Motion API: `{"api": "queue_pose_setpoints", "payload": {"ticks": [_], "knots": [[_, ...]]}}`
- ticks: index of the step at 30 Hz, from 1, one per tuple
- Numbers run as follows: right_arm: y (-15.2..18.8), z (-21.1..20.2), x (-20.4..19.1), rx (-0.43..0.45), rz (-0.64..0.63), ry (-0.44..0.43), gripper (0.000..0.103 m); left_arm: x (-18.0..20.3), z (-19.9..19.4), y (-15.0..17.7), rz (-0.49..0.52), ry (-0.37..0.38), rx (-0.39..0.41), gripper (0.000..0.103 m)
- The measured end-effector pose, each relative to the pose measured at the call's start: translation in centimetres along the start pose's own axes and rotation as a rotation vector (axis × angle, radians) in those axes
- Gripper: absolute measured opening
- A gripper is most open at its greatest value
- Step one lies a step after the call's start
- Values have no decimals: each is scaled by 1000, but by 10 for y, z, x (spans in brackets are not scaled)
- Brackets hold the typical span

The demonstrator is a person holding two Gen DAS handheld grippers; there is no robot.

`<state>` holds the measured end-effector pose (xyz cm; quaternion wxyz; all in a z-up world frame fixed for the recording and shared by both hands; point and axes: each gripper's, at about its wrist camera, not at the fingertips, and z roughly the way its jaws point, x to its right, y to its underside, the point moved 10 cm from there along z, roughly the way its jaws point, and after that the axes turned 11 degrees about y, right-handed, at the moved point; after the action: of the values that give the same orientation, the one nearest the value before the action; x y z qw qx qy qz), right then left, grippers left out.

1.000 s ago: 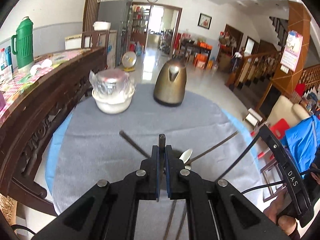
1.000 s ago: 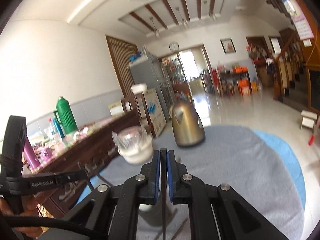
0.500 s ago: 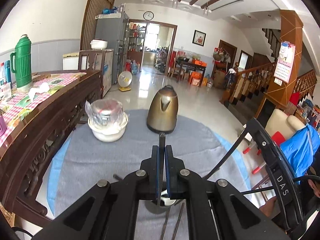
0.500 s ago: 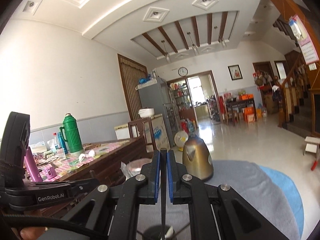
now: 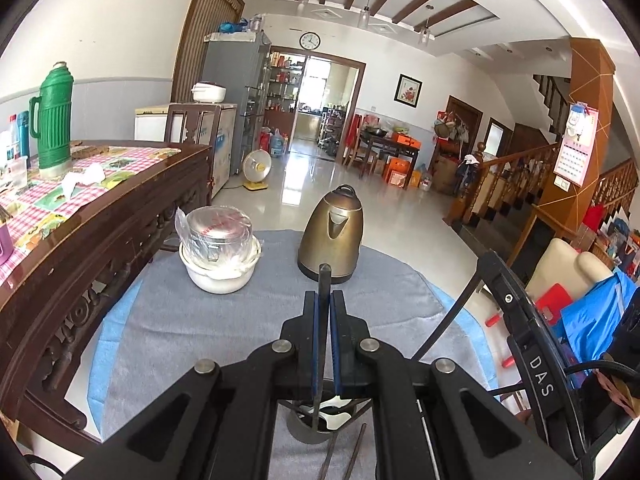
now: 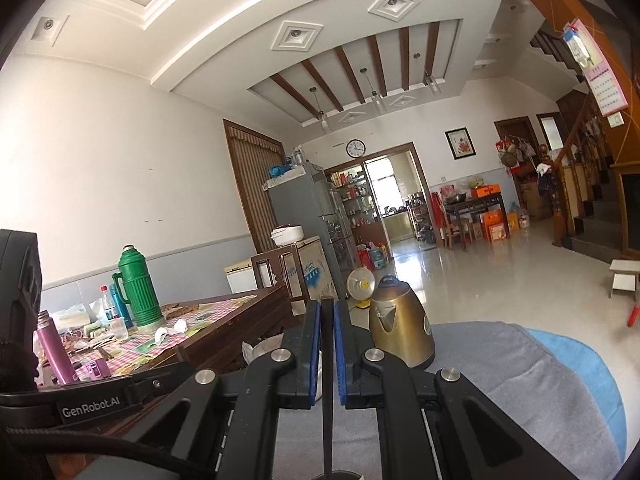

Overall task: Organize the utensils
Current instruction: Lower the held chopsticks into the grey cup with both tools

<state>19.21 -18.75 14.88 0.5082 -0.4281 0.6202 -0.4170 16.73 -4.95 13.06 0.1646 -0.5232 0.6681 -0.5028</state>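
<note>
My left gripper [image 5: 325, 312] has its fingers clamped on a dark chopstick [image 5: 323, 280] that stands upright, its lower end reaching into a grey metal cup [image 5: 310, 432] on the grey cloth-covered desk [image 5: 168, 344]. My right gripper [image 6: 329, 320] has its fingers clamped on a second dark chopstick [image 6: 327, 420], hanging over the same cup [image 6: 340, 475]. Two more chopsticks [image 5: 340, 456] lie flat just beside the cup. Beyond stand a bronze kettle [image 5: 332, 236] and a plastic-wrapped steel pot in a white bowl [image 5: 220, 252].
</note>
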Motion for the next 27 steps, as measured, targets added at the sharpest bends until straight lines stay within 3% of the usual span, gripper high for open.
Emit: {"api": "queue_pose_setpoints", "payload": {"ticks": [10, 15, 27], "knots": [[-11, -3, -2, 48, 12, 17, 7, 4, -13, -11, 10, 2, 64, 6], [3, 1, -5, 52, -51, 45, 7, 2, -12, -10, 14, -1, 95, 6], [22, 4, 8, 20, -81, 69, 8, -20, 22, 32, -38, -29, -21, 6]]}}
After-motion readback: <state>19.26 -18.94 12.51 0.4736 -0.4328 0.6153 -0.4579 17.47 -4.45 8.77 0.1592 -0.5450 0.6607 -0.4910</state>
